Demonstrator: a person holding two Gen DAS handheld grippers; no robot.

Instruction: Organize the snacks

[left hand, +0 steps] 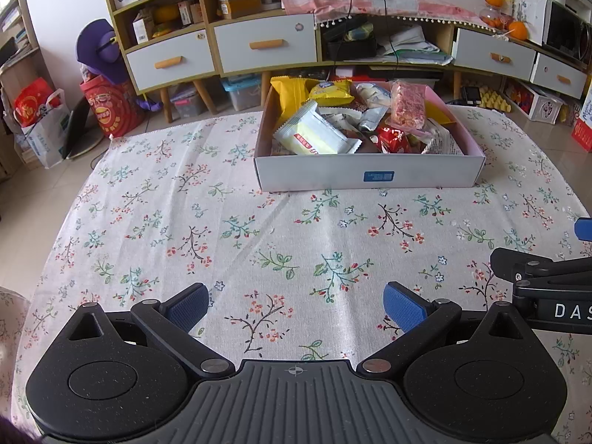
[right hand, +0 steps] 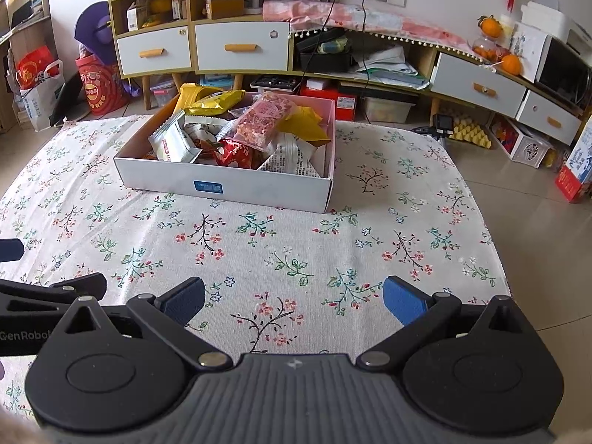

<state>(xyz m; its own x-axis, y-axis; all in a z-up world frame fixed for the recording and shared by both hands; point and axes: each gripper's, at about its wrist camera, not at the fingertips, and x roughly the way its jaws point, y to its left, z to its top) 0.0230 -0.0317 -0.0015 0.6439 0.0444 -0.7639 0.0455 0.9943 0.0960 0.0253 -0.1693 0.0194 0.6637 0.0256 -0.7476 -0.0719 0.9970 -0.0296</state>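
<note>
A white cardboard box [left hand: 370, 175] with a blue label stands at the far side of the floral tablecloth [left hand: 259, 244]. It holds several snack packets: a yellow one [left hand: 290, 94], a white and yellow one [left hand: 314, 135], a pink one [left hand: 407, 105] and a red one [left hand: 392, 138]. My left gripper [left hand: 296, 305] is open and empty, low over the cloth, well short of the box. My right gripper [right hand: 294, 301] is open and empty, also short of the box [right hand: 229, 185], which lies ahead to its left. The pink packet [right hand: 264, 118] lies on top.
The right gripper's arm [left hand: 547, 285] shows at the right edge of the left wrist view. Behind the table stand a wooden cabinet with white drawers [left hand: 266, 44], red bags [left hand: 111, 107] on the floor at left, and boxes [right hand: 525, 144] at right. The table edge [right hand: 492, 244] falls off to the right.
</note>
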